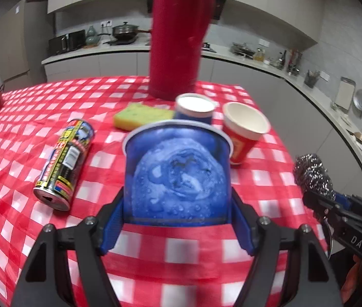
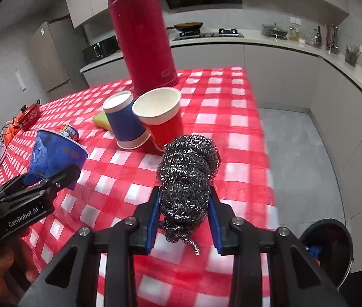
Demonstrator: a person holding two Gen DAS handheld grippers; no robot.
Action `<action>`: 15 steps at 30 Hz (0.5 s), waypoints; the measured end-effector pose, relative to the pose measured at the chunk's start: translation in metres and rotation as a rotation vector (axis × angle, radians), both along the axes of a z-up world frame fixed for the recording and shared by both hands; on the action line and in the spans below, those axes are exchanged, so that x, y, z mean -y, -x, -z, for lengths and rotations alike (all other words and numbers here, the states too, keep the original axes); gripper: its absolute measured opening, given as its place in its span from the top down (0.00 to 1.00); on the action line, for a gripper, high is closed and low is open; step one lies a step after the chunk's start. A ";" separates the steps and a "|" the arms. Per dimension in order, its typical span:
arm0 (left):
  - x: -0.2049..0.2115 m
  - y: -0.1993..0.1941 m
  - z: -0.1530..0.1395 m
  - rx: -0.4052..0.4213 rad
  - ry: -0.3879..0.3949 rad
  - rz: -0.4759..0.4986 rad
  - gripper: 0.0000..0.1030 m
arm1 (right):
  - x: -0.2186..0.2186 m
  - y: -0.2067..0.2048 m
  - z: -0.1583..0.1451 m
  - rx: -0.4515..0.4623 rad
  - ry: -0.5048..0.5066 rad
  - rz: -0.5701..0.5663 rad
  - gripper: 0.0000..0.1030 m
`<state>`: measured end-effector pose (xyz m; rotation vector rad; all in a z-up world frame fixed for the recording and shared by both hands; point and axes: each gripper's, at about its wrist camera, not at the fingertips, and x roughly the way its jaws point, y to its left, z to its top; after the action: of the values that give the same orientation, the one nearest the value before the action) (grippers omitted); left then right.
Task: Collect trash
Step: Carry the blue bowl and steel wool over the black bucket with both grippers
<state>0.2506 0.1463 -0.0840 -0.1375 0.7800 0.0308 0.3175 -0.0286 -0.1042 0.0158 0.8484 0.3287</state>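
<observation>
Your left gripper (image 1: 178,204) is clamped on a blue paper cup (image 1: 178,174), its blue pads pressing the sides; the cup is held above the checked tablecloth (image 1: 27,133) with its wide white-rimmed mouth tipped away from you and its beaded, wet-looking base facing the camera, so its long axis runs near to far. Your right gripper (image 2: 184,204) squeezes a steel wool scourer (image 2: 187,176), a springy tangle of shiny wire coils bulging up and out past the fingertips. On the cloth a printed metal can (image 1: 64,166) lies on its side to the left, its axis running from near-left to far-right, opened end toward you. Farther off, a blue cup (image 2: 126,122) and a red cup (image 2: 161,115), both smooth paper, lean touching each other, with a yellow-green sponge (image 1: 142,116) just behind them and a tall glossy red thermos (image 1: 178,33) beyond. The table's right edge drops to grey floor, where a round black bin (image 2: 329,250) stands near you.
</observation>
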 end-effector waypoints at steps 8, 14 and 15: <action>0.047 0.012 -0.012 0.019 -0.016 0.069 0.28 | 0.043 0.024 -0.018 0.037 -0.018 0.043 0.65; 0.090 0.019 -0.019 0.032 -0.016 0.123 0.28 | 0.084 0.044 -0.027 0.052 -0.021 0.091 0.65; 0.096 0.021 -0.019 0.033 -0.016 0.131 0.28 | 0.091 0.047 -0.027 0.054 -0.020 0.099 0.65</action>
<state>0.2300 0.0502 -0.0648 -0.0719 0.7539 -0.0888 0.2710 -0.1193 -0.0769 0.0665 0.7878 0.2436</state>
